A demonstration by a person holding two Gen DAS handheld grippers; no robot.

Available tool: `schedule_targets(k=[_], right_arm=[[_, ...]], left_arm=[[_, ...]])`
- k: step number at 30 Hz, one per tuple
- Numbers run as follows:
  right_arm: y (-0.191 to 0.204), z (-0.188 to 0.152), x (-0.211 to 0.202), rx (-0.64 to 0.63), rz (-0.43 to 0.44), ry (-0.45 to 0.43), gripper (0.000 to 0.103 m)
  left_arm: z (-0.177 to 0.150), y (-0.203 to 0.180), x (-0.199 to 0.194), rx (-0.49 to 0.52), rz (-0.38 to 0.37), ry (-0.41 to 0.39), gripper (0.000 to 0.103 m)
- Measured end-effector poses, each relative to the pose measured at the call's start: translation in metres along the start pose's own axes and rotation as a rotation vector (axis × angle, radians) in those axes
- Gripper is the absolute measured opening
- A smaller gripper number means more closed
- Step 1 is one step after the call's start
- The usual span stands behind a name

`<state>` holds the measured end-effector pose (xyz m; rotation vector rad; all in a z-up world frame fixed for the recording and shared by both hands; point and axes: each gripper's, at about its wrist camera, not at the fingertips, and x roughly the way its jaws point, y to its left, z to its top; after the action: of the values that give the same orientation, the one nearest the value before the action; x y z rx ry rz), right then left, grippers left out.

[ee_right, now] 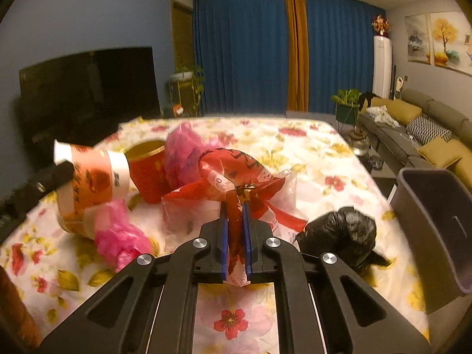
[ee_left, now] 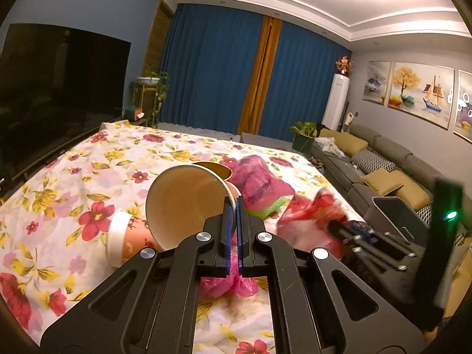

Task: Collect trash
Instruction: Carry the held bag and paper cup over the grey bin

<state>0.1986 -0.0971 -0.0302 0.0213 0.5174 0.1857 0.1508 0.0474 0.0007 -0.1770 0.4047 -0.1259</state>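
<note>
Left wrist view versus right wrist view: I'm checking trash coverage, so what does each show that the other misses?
Only the left wrist view shows the paper cup's open inside, with the left tongs clamped on its rim. Only the right wrist view shows the black bag, and the right tongs shut on the red bag. Both show the floral cloth, the pink bags and the grey bin.

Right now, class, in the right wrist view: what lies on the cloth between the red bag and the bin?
A crumpled black bag lies between the red bag and the bin, in the right wrist view.
</note>
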Motion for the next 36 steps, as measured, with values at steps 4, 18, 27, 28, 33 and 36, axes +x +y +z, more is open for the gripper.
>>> schedule_targets(k=[4, 18, 27, 28, 33, 36], right_arm=[[-0.001, 0.011, -0.027, 0.006, 0.023, -0.074, 0.009], [-0.014, 0.022, -0.079, 0.044, 0.032, -0.156, 0.009], [-0.017, 0.019, -0.097, 0.044, 0.007, -0.187, 0.009], [-0.018, 0.019, -0.100, 0.047, 0.004, -0.190, 0.009], [-0.025, 0.017, -0.105, 0.057, -0.014, -0.203, 0.009], [-0.031, 0.015, -0.111, 0.062, -0.029, -0.214, 0.009]], left_arm=[[0.001, -0.002, -0.007, 0.001, -0.006, -0.011, 0.002], [0.002, -0.016, -0.030, 0.025, -0.034, -0.048, 0.002], [-0.001, -0.033, -0.036, 0.054, -0.062, -0.051, 0.002], [-0.001, -0.035, -0.036, 0.059, -0.066, -0.051, 0.002], [-0.002, -0.049, -0.031, 0.084, -0.088, -0.044, 0.002], [-0.002, -0.059, -0.028, 0.094, -0.107, -0.038, 0.002]])
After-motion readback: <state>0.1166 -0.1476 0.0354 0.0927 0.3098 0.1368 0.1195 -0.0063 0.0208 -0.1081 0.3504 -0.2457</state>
